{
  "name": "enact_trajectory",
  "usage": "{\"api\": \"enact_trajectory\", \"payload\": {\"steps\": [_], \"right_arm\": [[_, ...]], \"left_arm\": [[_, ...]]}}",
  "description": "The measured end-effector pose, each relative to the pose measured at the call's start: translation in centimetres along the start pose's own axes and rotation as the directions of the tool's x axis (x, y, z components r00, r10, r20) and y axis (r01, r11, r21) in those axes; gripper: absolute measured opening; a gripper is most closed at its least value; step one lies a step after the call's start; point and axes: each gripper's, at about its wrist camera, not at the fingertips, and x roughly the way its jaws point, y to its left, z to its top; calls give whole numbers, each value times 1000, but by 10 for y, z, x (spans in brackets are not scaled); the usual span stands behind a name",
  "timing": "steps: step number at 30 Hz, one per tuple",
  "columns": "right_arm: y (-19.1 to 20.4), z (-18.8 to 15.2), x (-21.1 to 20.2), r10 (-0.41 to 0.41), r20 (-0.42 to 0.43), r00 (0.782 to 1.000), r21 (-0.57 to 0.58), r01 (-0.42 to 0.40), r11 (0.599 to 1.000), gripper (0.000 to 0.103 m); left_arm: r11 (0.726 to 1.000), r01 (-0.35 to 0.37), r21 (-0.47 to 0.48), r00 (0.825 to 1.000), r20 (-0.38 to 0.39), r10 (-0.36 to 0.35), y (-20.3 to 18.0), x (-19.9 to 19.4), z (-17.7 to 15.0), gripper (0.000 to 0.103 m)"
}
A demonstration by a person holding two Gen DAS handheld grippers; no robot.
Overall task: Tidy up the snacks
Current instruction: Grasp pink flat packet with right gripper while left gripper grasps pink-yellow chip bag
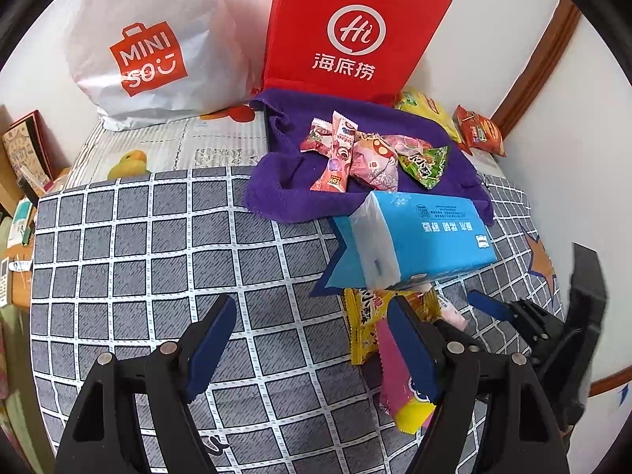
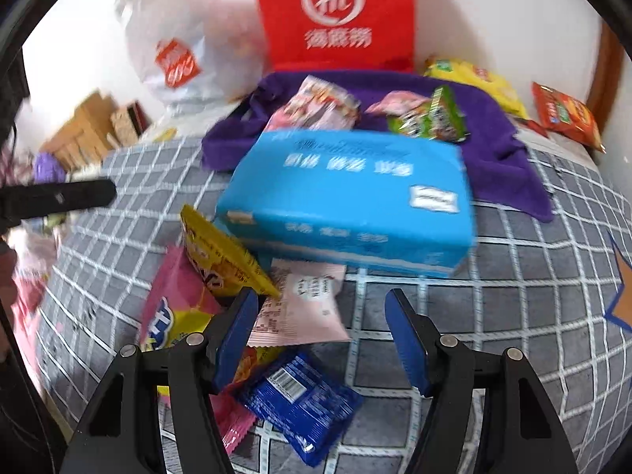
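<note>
Blue snack packet (image 2: 300,403) only in right wrist view

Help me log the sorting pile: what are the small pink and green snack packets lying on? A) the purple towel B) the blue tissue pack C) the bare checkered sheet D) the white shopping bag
A: the pink and green snack packets lie clustered on the purple towel, beyond the blue tissue pack and in front of the red bag.

Right tool (image 2: 320,339) empty, parted above pale pink packet (image 2: 306,308); blue tissue box (image 2: 347,201) beyond.
</note>
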Motion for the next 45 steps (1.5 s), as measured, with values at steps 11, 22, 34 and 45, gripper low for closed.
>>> {"api": "enact_trajectory", "payload": {"steps": [11, 22, 34, 45], "right_arm": [[11, 0, 33, 1, -68, 998, -84, -7, 996, 54], [-38, -26, -13, -78, 43, 996, -39, 80, 996, 53], [-96, -48, -8, -156, 82, 984, 135, 144, 980, 54], [-93, -48, -4, -184, 102, 978, 114, 172, 979, 55]], "left_arm": [[998, 51, 37, 998, -36, -50, -19, 15, -5, 77], [990, 122, 72, 986, -123, -112, -49, 41, -37, 77], [988, 110, 107, 984, -151, -93, -69, 65, -66, 78], [986, 98, 133, 995, -49, -92, -67, 56, -71, 56]]}}
